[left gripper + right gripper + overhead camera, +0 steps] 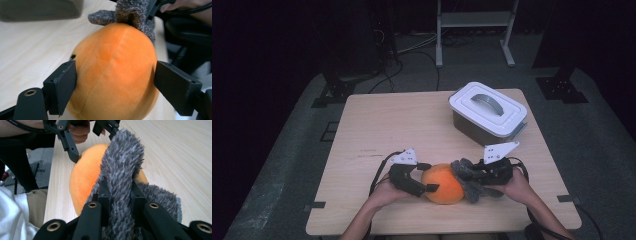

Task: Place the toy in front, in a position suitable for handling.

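An orange plush toy point(443, 184) with a round body lies on the wooden table point(412, 125), near the edge closest to the person and between the two hands. At its right end sits a tuft of grey furry leaves point(467, 175).

The left tongs point(428, 176) come in from the left. In the left gripper view their two black jaws stand spread on either side of the orange body point(112, 72): the left jaw sits right at the plush surface, while the right jaw stands just off it with a thin gap showing. No firm squeeze shows; the tongs straddle the toy rather than pinch it.

The right tongs point(472, 176) come in from the right and are pressed together on the grey leaves. In the right gripper view the fur point(123, 170) rises thick between the two jaws, which clamp it from both sides, and the orange body point(85, 177) lies just behind it. The left tongs point(92, 143) and the hand that holds them show farther off in that view, at the toy's far side.

A grey box with a white lid point(488, 112) and a curved handle stands farther back on the table's right part, well apart from the toy
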Motion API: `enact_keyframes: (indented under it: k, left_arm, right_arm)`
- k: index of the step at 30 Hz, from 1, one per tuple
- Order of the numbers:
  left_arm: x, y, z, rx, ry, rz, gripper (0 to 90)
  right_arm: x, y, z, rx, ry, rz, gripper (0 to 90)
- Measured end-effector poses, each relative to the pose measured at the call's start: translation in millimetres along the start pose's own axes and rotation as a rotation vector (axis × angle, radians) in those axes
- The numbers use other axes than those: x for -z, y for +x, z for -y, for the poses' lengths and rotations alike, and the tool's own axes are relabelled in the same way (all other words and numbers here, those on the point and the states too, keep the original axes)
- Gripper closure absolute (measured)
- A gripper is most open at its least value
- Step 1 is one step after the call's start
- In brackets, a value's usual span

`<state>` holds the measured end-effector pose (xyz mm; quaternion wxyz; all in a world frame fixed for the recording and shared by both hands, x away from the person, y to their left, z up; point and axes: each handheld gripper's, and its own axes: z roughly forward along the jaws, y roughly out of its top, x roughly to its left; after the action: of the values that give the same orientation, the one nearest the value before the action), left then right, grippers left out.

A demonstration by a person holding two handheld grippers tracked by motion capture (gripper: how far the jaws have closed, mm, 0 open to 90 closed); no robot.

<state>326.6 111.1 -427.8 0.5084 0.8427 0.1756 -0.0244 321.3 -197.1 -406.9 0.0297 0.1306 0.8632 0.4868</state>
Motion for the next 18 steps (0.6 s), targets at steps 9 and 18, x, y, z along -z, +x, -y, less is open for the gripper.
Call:
enact_keyframes:
  k: [9, 18]
  left_arm:
    - [8.6, -13.5, -10.6, -0.054, -0.001, -0.054, 48.8]
    - [21.6, -12.4, -9.0, -0.067, 0.0, -0.08, 49.5]
  right_arm:
    - [4.1, 0.0, -19.2, 0.009, -0.004, 0.041, 75.2]
    - [-10.6, 0.9, -30.5, 0.037, -0.002, 0.024, 75.3]
